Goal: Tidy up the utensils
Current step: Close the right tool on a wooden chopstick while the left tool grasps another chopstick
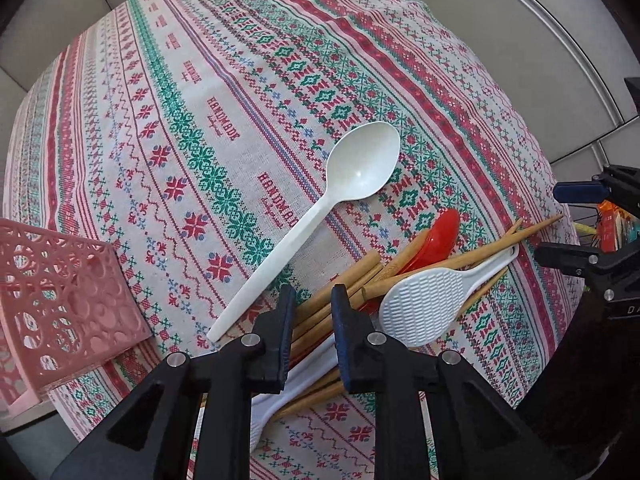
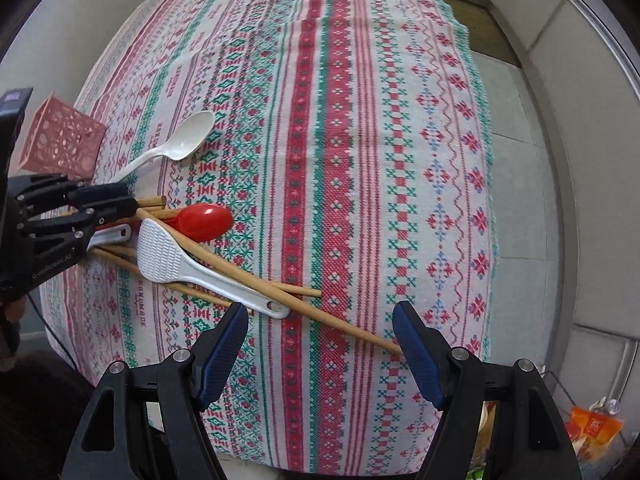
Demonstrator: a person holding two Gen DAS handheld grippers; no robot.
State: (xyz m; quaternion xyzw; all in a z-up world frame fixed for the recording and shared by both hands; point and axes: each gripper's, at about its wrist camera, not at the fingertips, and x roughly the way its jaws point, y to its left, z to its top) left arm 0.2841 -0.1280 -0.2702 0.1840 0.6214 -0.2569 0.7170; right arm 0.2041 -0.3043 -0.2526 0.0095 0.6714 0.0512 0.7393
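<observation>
A pile of utensils lies on the patterned tablecloth (image 1: pixel 224 92): wooden chopsticks (image 1: pixel 348 292), a red spoon (image 1: pixel 436 240), and a white rice paddle (image 1: pixel 424 300). A white plastic spoon (image 1: pixel 320 216) lies apart, to the left. My left gripper (image 1: pixel 312 312) hovers over the chopstick ends, its fingers narrowly apart with chopsticks between them; whether they touch is unclear. It also shows in the right wrist view (image 2: pixel 120 206). My right gripper (image 2: pixel 320 320) is open wide and empty above the paddle handle (image 2: pixel 256 300) and a long chopstick (image 2: pixel 340 320).
A pink perforated basket (image 1: pixel 60 304) stands at the left of the table, also in the right wrist view (image 2: pixel 60 140). The table edge drops off at the right (image 2: pixel 492 200). Orange packets (image 2: pixel 592 428) lie on the floor below.
</observation>
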